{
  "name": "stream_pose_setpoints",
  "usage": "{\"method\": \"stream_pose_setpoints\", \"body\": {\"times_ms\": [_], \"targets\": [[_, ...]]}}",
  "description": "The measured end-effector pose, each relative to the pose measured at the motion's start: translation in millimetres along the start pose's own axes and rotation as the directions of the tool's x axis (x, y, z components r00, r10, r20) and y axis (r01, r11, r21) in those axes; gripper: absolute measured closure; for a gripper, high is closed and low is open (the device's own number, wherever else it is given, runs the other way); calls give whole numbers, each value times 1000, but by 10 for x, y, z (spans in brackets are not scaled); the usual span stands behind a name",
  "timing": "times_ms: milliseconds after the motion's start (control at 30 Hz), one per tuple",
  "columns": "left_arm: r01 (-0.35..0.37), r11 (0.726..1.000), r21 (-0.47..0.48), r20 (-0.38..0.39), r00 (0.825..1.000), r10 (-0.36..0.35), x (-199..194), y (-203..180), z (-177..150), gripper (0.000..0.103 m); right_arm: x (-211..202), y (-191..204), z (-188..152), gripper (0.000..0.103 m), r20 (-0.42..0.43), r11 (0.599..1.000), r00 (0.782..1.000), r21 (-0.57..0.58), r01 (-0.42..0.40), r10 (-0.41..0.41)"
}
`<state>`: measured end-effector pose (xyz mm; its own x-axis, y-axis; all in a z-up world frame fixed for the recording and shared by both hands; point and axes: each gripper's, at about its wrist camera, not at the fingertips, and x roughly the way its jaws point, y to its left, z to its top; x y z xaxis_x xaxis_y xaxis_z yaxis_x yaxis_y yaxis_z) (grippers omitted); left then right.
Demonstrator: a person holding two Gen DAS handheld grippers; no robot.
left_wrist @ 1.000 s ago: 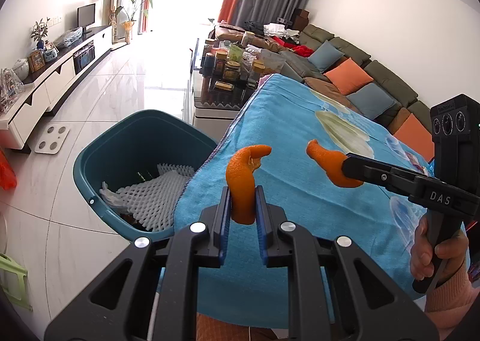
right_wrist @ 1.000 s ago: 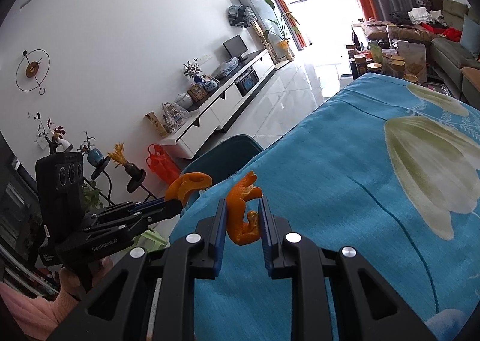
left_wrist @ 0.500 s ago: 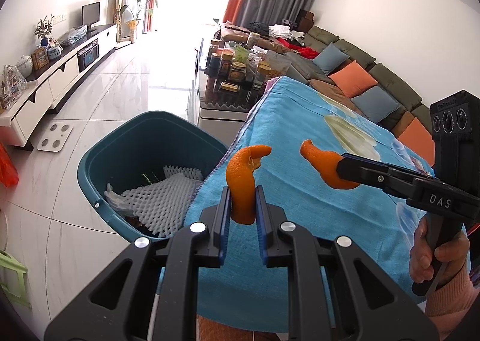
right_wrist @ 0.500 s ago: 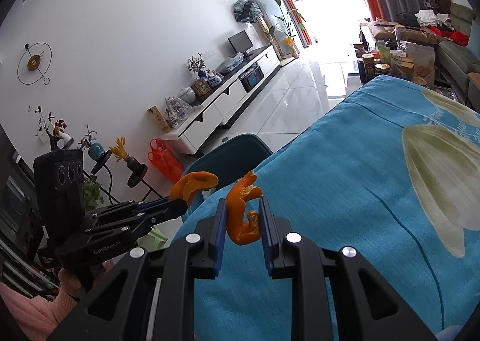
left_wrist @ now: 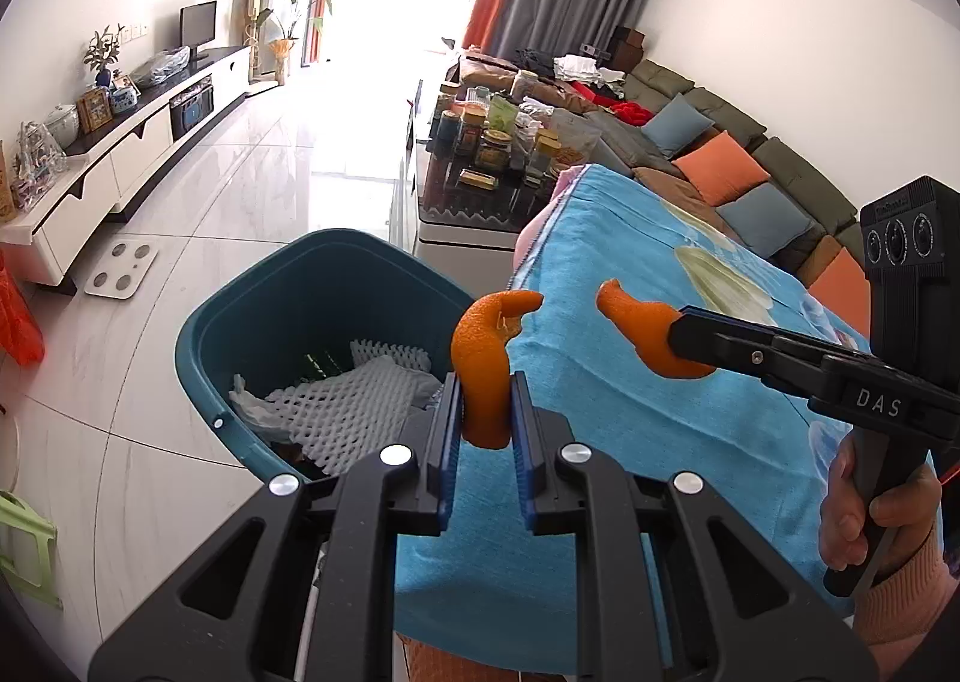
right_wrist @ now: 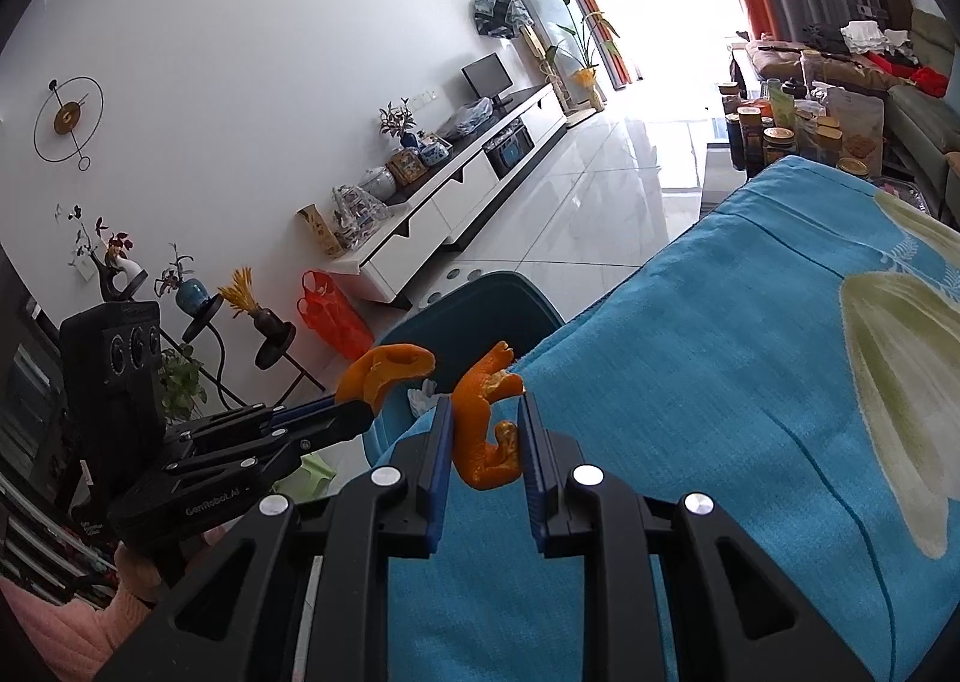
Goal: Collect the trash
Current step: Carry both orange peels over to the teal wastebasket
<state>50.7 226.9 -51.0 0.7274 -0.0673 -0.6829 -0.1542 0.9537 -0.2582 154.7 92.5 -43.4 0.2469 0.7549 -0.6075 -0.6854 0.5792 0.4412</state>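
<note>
Left gripper [left_wrist: 485, 430] tilted down, fingers clamped on an orange peel [left_wrist: 483, 364]. Right gripper [right_wrist: 485, 454] tilted down too, pinching another peel [right_wrist: 483, 430]. Teal bin [left_wrist: 270, 316] lower left, beside the blue-covered worktop [left_wrist: 630, 430].

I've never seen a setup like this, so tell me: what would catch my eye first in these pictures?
Two bright orange peels, each pinched in a black handheld gripper: the left gripper clamps one curled orange peel, the right gripper clamps the other peel. Both hang over the near edge of a table under a blue flowered cloth. Just beyond on the floor stands a teal bin holding white foam netting.
</note>
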Motion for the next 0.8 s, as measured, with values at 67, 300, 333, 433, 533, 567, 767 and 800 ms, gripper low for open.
{"method": "stream_pose_setpoints", "body": {"times_ms": [67,300,333,433,533,567,767,800], "targets": [[-3,1000,-3,1,1000,3,6,24,14,87,38,17,22,83,-3,1000,1000,-4,0,0],[-17,1000,-13,0,1000,17,21,100,54,87,132,45,87,83,-13,1000,1000,-10,-6,5],[-20,1000,-15,0,1000,20,27,113,58,87,144,49,96,83,-14,1000,1000,-11,-6,6],[-25,999,-20,-4,1000,25,49,140,75,87,171,46,89,83,-18,1000,1000,-11,-11,11],[-33,999,-23,-7,999,33,66,174,81,87,213,61,114,83,-22,1000,1000,-13,-13,13],[-36,999,-24,-7,999,36,69,176,81,87,223,60,114,83,-24,1000,1000,-14,-14,14],[-51,998,-34,-10,999,50,93,241,101,87,320,113,163,83,-35,999,999,-26,-21,20],[-53,998,-36,-10,999,52,98,256,105,87,335,118,165,83,-38,999,999,-28,-22,21]]}}
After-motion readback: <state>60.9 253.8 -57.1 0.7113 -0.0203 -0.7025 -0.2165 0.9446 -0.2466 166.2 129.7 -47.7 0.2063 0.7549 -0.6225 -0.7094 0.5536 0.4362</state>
